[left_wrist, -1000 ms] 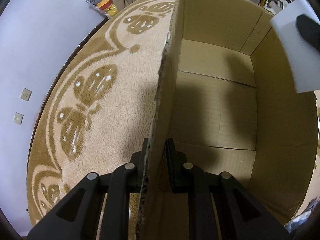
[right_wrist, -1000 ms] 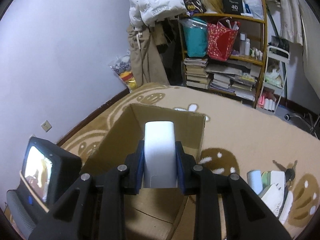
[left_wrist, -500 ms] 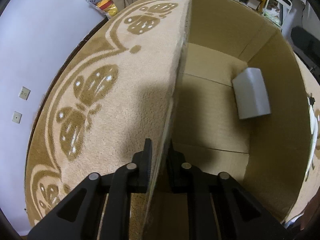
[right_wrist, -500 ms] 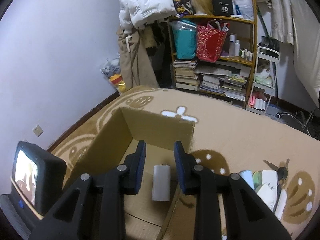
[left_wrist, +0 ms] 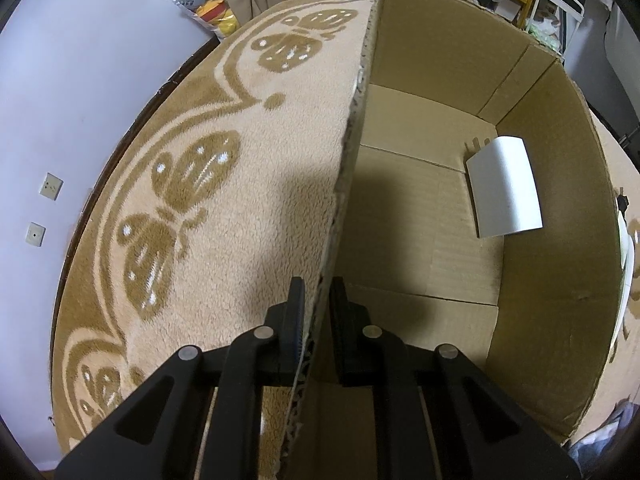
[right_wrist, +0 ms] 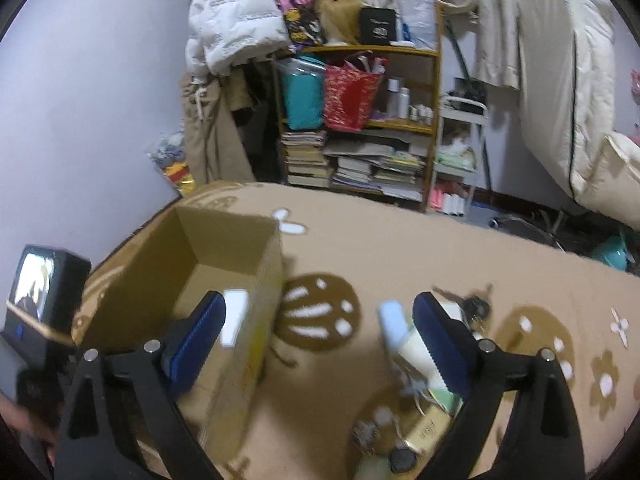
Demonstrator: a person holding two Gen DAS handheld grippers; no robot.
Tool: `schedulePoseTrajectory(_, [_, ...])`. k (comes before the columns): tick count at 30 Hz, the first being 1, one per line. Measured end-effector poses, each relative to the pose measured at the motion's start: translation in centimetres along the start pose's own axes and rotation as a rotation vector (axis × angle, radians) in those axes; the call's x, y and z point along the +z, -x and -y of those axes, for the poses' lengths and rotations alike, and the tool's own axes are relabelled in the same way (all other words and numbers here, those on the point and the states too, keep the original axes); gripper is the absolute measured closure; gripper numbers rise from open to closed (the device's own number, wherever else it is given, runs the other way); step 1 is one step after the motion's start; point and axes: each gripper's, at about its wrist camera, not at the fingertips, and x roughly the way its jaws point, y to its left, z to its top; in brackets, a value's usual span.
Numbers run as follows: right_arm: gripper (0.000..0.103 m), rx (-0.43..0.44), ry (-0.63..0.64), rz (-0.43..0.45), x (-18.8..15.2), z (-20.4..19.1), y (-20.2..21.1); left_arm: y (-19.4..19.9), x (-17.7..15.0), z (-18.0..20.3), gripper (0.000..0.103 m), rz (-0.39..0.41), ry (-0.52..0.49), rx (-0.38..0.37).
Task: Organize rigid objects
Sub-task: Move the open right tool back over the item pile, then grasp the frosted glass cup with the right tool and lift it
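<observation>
Left claw point(left_wrist: 316, 300) pinches the cardboard box point(left_wrist: 540, 280) wall; right claw point(right_wrist: 320, 320), just sprung wide and empty, might scatter the clutter point(right_wrist: 416, 364) beneath it.

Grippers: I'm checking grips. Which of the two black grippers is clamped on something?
The left gripper: it is shut on the brown cardboard box's wall. The right gripper stands wide open, holding nothing.

Charger point(left_wrist: 505, 187) in box point(left_wrist: 552, 280), on rug point(left_wrist: 248, 208)
</observation>
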Motion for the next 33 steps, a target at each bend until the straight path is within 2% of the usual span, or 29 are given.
schedulePoseTrajectory(4, [0.004,-0.026,-0.02,-0.029,-2.5,1.4,0.7,0.2,-0.1,-0.1,0.092,0.004,0.001,-0.001])
schedulePoseTrajectory(11, [0.004,-0.061,-0.127,-0.098,-6.1,3.6,-0.2,0.4,-0.2,-0.2,0.092,0.009,0.004,-0.006])
schedulePoseTrajectory(20, [0.006,-0.106,-0.174,-0.151,-9.1,4.7,-1.0,0.5,-0.2,-0.1,0.092,0.008,0.005,-0.006])
schedulePoseTrajectory(26, [0.021,-0.095,-0.184,-0.222,-10.5,4.5,-1.7,0.5,-0.2,-0.1,0.092,0.008,0.005,-0.007])
schedulePoseTrajectory(29, [0.034,-0.085,-0.178,-0.273,-11.1,4.2,-2.5,0.5,-0.2,-0.1,0.092,0.008,0.005,-0.007])
schedulePoseTrajectory(33, [0.062,-0.084,-0.183,-0.332,-12.0,4.1,-3.5,0.5,-0.2,-0.1,0.092,0.008,0.004,-0.005])
